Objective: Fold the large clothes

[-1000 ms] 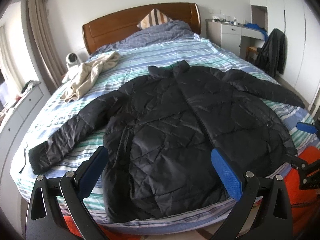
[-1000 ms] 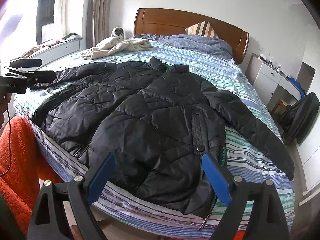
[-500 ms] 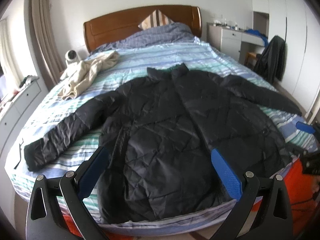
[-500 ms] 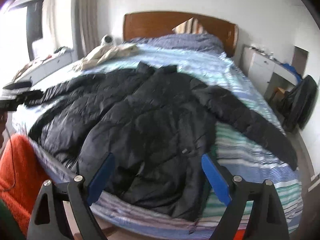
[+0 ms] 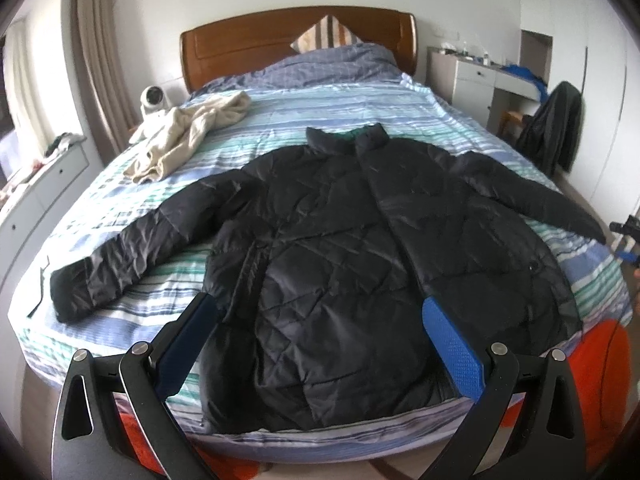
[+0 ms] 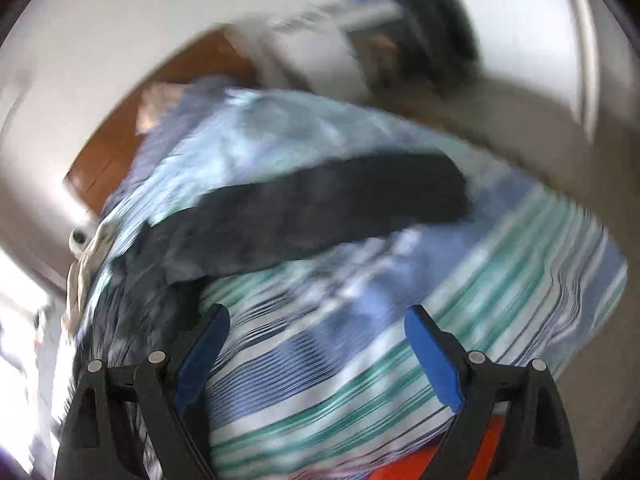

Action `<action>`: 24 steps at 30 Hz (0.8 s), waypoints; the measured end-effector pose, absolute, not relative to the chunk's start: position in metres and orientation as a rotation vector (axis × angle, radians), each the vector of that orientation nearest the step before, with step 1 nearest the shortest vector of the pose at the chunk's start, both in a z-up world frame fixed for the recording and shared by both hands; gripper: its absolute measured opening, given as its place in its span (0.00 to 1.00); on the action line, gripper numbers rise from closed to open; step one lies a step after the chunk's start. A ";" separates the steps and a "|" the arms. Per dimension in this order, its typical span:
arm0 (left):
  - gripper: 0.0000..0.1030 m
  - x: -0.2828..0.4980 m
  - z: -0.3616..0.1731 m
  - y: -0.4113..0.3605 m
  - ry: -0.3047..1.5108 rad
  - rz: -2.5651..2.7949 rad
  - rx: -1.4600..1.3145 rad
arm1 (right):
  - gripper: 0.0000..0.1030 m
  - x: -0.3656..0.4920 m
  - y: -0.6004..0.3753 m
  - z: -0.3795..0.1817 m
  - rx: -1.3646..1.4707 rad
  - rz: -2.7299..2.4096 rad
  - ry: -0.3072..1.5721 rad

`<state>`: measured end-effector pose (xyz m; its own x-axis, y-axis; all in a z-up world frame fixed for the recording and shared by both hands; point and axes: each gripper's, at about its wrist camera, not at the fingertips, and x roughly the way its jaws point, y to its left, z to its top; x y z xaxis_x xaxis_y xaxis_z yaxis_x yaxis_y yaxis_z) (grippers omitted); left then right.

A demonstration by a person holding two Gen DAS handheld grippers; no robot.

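A black quilted jacket lies spread face up on the striped bed, collar toward the headboard and both sleeves out to the sides. My left gripper hovers open over the jacket's hem at the foot of the bed, nothing between its blue pads. In the tilted, blurred right wrist view my right gripper stands open above bare striped sheet, with the jacket's right sleeve stretched across the bed beyond its fingertips. A part of the right gripper shows at the left wrist view's far right edge.
A cream garment lies crumpled at the bed's upper left beside a small white camera. White drawers flank the left side. A desk and a chair draped in dark clothing stand right. Orange cloth sits below the foot edge.
My right gripper swept from the foot of the bed round to the jacket's right sleeve and rolled hard, so its view is tilted and blurred. The left gripper stayed put, rolling slightly.
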<state>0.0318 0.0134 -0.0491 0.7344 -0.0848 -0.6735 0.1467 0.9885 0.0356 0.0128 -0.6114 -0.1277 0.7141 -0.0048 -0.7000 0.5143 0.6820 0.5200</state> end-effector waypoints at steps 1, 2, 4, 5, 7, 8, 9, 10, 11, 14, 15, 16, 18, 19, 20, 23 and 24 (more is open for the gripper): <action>1.00 0.034 -0.051 0.014 0.744 -0.124 0.087 | 0.89 0.015 -0.624 -0.135 0.835 -0.329 0.713; 1.00 0.035 -0.052 0.014 0.752 -0.122 0.085 | 0.89 0.017 -0.638 -0.143 0.899 -0.338 0.689; 1.00 0.038 -0.053 0.015 0.763 -0.116 0.074 | 0.89 0.026 -0.664 -0.160 1.031 -0.366 0.637; 1.00 0.039 -0.052 0.017 0.761 -0.113 0.061 | 0.89 0.032 -0.676 -0.169 1.089 -0.377 0.619; 1.00 0.039 -0.049 0.021 0.761 -0.108 0.040 | 0.89 0.044 -0.692 -0.189 1.188 -0.405 0.608; 1.00 0.039 -0.048 0.023 0.765 -0.105 0.028 | 0.89 0.048 -0.698 -0.199 1.238 -0.423 0.597; 1.00 0.038 -0.048 0.025 0.766 -0.103 0.020 | 0.89 0.053 -0.702 -0.205 1.269 -0.447 0.585; 1.00 0.038 -0.048 0.027 0.765 -0.098 0.016 | 0.88 0.054 -0.706 -0.207 1.282 -0.472 0.569; 1.00 0.037 -0.049 0.030 0.767 -0.086 0.013 | 0.88 0.056 -0.707 -0.206 1.290 -0.503 0.544; 1.00 0.037 -0.056 0.035 0.793 -0.065 0.001 | 0.62 0.065 -0.713 -0.203 1.263 -0.568 0.526; 1.00 0.037 -0.059 0.036 0.804 -0.062 -0.003 | 0.31 0.070 -0.715 -0.203 1.244 -0.573 0.546; 1.00 0.037 -0.061 0.037 0.812 -0.060 -0.004 | 0.23 0.072 -0.716 -0.203 1.241 -0.559 0.542; 1.00 0.036 -0.064 0.039 0.817 -0.052 0.004 | 0.16 0.070 -0.704 -0.182 1.163 -0.553 0.492; 1.00 0.034 -0.064 0.041 0.813 -0.045 0.007 | 0.16 0.073 -0.697 -0.167 1.096 -0.532 0.473; 1.00 0.034 -0.064 0.043 0.810 -0.036 0.007 | 0.15 0.077 -0.681 -0.143 0.992 -0.487 0.452; 1.00 0.037 -0.068 0.048 0.826 -0.035 -0.021 | 0.14 0.096 -0.617 -0.074 0.730 -0.308 0.415; 1.00 0.039 -0.071 0.049 0.833 -0.039 -0.030 | 0.14 0.101 -0.588 -0.051 0.643 -0.248 0.405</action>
